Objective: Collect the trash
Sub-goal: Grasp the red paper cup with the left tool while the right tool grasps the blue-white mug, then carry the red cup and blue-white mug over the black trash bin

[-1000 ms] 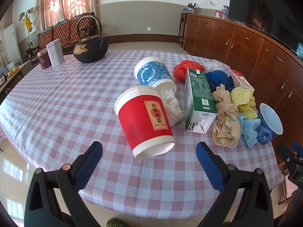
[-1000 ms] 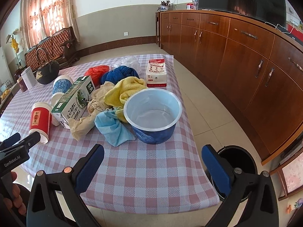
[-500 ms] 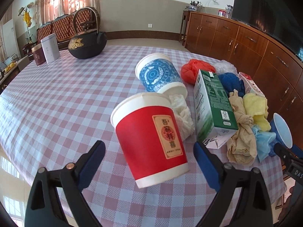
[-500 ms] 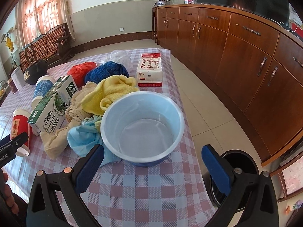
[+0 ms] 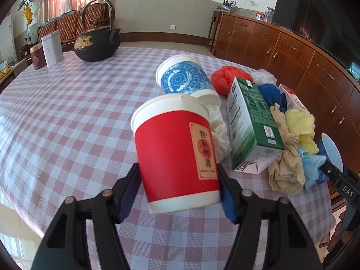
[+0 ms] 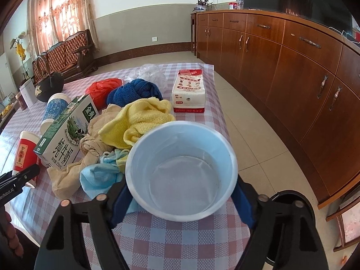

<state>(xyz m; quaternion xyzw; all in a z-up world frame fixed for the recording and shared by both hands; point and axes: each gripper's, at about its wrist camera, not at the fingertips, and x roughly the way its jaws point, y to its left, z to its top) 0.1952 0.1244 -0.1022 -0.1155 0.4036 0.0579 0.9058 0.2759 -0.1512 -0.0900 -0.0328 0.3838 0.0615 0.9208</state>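
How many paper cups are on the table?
3: red cup between the left tongs, blue-patterned cup behind it, pale blue cup between the right tongs. Cloths may hide more.

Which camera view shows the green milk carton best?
The right wrist view: the green milk carton shows its printed front with the picture and large characters. The left wrist view shows only its green side panel with small print and the white end.

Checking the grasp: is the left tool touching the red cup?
Touching: the left wrist view shows the closing left tool with both blue pads against the red cup.
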